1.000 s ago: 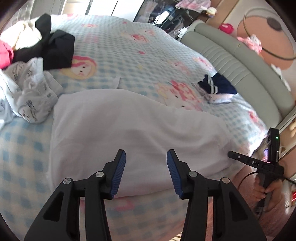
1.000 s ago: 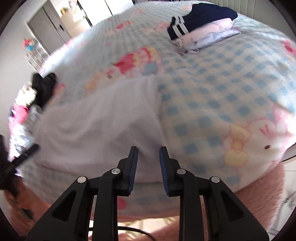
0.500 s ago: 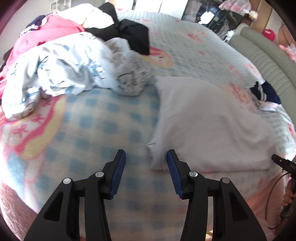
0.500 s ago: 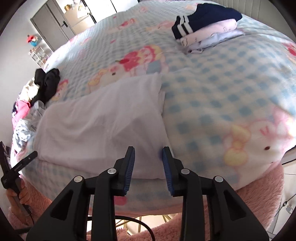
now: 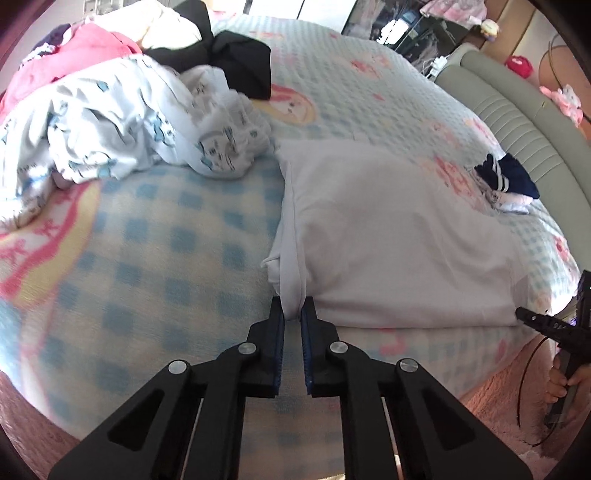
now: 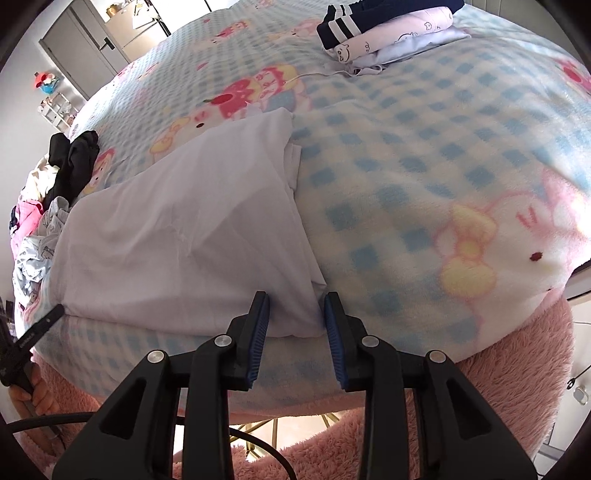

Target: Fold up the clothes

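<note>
Your left gripper [image 5: 292, 317] was clamped on the white garment [image 5: 388, 236], its blue pads [image 5: 280, 332] pinching a bunched fold at the garment's near left corner, right at the edge of the checked blanket [image 5: 155, 236]. Your right gripper [image 6: 295, 317] stood with its jaws apart, straddling the garment's near right corner; the cloth lay between the pads [image 6: 260, 325], but they were not pressing on it.

The white garment [image 6: 184, 229] lay flat and folded over on the blanket, along the bed's near edge. Taking the garment as your landmark: a heap of unfolded clothes [image 5: 122, 110] sat just beyond its far left corner, with a pale printed piece touching that corner, and pink and black items [image 5: 236, 62] farther back. A small stack of folded clothes [image 6: 388, 33], navy with white stripes on top, lay well beyond the garment's far right corner, apart from it. A grey padded headboard [image 5: 517, 122] curved behind that stack.

In the left wrist view, your right hand [image 5: 561, 384] showed below the garment's right end, gripping its tool's handle. In the right wrist view, your left hand [image 6: 33, 395] showed below the garment's left end.
</note>
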